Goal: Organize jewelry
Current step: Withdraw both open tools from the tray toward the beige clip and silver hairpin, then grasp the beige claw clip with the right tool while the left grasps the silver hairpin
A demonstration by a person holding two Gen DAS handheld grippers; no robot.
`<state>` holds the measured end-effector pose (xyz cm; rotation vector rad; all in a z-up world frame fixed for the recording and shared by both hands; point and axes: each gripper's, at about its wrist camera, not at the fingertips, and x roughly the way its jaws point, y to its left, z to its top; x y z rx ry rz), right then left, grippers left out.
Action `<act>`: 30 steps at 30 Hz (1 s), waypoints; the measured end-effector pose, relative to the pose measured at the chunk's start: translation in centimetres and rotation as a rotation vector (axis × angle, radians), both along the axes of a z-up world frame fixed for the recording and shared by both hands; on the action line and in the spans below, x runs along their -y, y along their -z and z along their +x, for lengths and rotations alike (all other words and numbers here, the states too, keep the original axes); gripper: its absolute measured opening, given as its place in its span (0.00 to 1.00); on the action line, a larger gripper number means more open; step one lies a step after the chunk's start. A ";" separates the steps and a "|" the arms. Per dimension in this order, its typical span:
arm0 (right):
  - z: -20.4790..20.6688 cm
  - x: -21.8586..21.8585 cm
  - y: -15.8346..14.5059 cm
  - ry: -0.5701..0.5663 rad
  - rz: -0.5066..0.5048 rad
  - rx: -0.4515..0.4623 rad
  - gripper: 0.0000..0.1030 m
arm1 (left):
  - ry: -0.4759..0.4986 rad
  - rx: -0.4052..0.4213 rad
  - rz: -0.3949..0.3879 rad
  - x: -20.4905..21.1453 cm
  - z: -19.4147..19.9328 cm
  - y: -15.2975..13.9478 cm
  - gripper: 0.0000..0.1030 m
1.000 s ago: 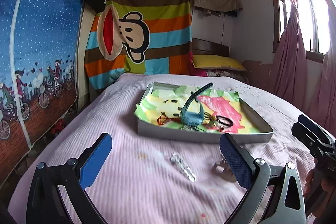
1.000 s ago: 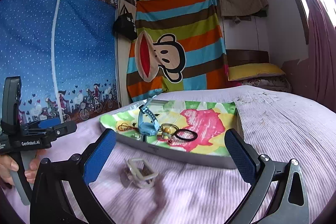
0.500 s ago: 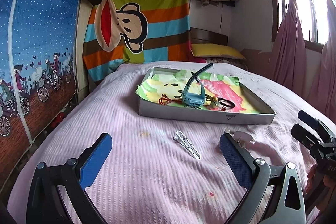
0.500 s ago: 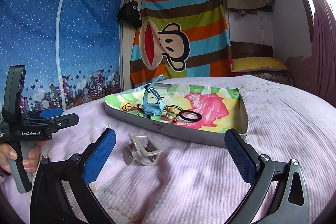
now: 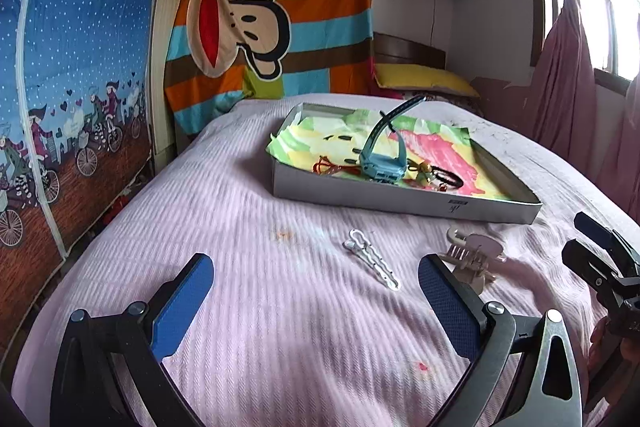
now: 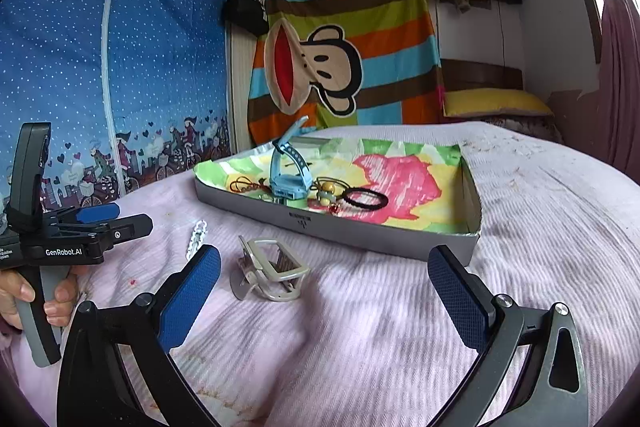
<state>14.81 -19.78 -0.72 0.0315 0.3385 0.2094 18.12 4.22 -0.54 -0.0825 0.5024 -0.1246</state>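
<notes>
A bed (image 5: 248,307) covered with a pale pink ribbed spread fills the foreground, with a striped monkey cloth (image 5: 276,23) hung on the far wall and a blue dotted curtain (image 6: 100,75) at the side. A shallow grey tray (image 5: 404,195) lined with bright paper is set on the spread. Inside it a blue watch (image 6: 289,183) is seen near the front wall, its strap raised; a red cord (image 6: 244,185) lies to its left, and a beaded charm (image 6: 326,190) and a black hair tie (image 6: 365,197) to its right. In front of the tray, on the spread, a white clip (image 5: 371,259) and a beige claw clip (image 6: 270,273) are laid, near each other but apart. The left gripper (image 5: 316,301) is held over the spread with its jaws wide apart and nothing between them. The right gripper (image 6: 324,293) is likewise spread wide and empty, the claw clip lying just beyond its left finger (image 6: 188,299). A hand (image 6: 24,297) is seen around the left tool's handle.
</notes>
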 end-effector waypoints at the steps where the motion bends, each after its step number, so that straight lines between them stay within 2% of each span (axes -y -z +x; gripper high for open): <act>1: 0.2 0.0 0.1 -0.001 0.001 -0.007 0.99 | -0.001 -0.008 -0.002 -0.1 0.1 0.1 1.00; 14: 2.1 -0.6 1.4 -0.030 -0.014 -0.101 0.99 | 0.043 -0.086 0.021 0.5 1.7 1.0 1.00; 20: 4.5 -1.3 2.5 -0.085 -0.015 -0.230 0.99 | 0.081 -0.094 0.000 0.5 2.4 0.8 0.99; 30: 7.0 -1.4 3.4 -0.134 0.019 -0.297 0.98 | 0.185 -0.156 -0.067 1.2 4.6 1.2 0.69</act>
